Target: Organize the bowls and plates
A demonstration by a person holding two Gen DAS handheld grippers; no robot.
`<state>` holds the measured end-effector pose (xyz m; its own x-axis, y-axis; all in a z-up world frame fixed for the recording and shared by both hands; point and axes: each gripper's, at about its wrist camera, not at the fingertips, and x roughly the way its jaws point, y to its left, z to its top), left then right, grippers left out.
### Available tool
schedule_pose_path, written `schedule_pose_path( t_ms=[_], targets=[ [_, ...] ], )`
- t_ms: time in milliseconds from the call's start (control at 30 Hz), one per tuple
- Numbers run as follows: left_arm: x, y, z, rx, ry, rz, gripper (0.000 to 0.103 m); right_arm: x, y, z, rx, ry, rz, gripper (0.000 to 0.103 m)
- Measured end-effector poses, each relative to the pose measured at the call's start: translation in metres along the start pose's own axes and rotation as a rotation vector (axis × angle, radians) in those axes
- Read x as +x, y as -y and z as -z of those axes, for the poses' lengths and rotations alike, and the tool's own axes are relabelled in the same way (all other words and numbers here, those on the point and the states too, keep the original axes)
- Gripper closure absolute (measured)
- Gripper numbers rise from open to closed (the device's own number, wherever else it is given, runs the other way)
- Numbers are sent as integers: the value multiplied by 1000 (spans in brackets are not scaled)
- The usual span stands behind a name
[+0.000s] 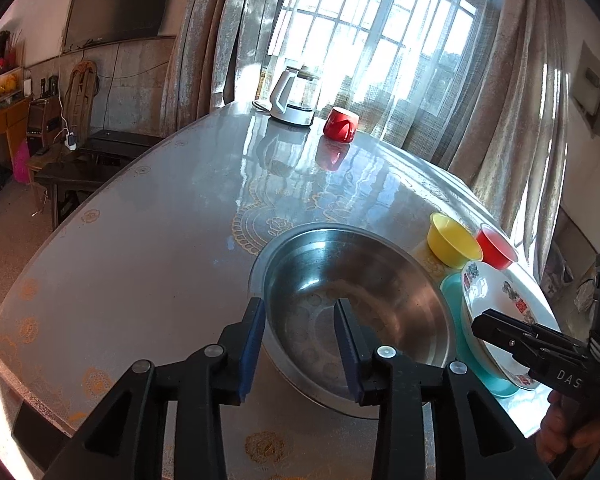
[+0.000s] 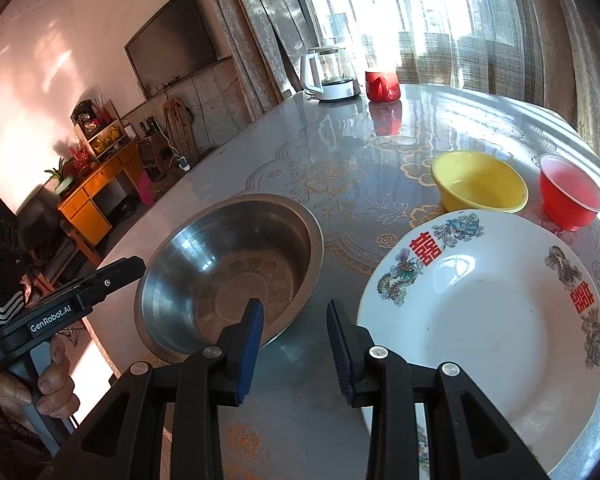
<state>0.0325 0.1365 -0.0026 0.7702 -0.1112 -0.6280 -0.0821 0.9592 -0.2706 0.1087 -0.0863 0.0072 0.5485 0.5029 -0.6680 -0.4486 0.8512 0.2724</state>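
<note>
A steel bowl (image 1: 352,312) (image 2: 228,276) sits on the round table. My left gripper (image 1: 300,320) is open, its jaws straddling the bowl's near rim, holding nothing. A white patterned plate (image 2: 480,320) (image 1: 500,312) lies to the right, on a teal plate (image 1: 452,292) in the left wrist view. My right gripper (image 2: 294,320) is open and empty, hovering between the steel bowl and the white plate; it also shows in the left wrist view (image 1: 500,332). A yellow bowl (image 2: 478,186) (image 1: 452,244) and a red bowl (image 2: 570,192) (image 1: 496,246) stand behind the plate.
A white kettle (image 2: 328,74) (image 1: 290,98) and a red cup (image 2: 382,86) (image 1: 340,124) stand at the table's far edge by the curtained window. The glossy table (image 2: 340,152) drops off to the left, with chairs and a cabinet beyond.
</note>
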Motion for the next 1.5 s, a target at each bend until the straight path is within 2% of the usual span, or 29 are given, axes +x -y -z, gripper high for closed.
schedule_pose_path(
  t_ms=[233, 500, 700, 1033, 1300, 1500],
  targets=[
    [10, 33, -13, 59, -18, 29, 67, -20, 36, -9, 103, 59, 10, 70],
    [36, 68, -32, 97, -73, 74, 67, -36, 91, -23, 250, 104, 76, 70],
    [56, 97, -48, 138, -73, 106, 63, -37, 132, -36, 356, 123, 115, 70],
    [108, 140, -76, 121, -145, 175, 62, -13, 171, -60, 425, 73, 174, 73],
    [153, 163, -93, 74, -227, 234, 70, 13, 194, -74, 473, 23, 194, 77],
    [185, 175, -97, 43, -281, 225, 70, 29, 203, -76, 484, -11, 196, 80]
  ],
)
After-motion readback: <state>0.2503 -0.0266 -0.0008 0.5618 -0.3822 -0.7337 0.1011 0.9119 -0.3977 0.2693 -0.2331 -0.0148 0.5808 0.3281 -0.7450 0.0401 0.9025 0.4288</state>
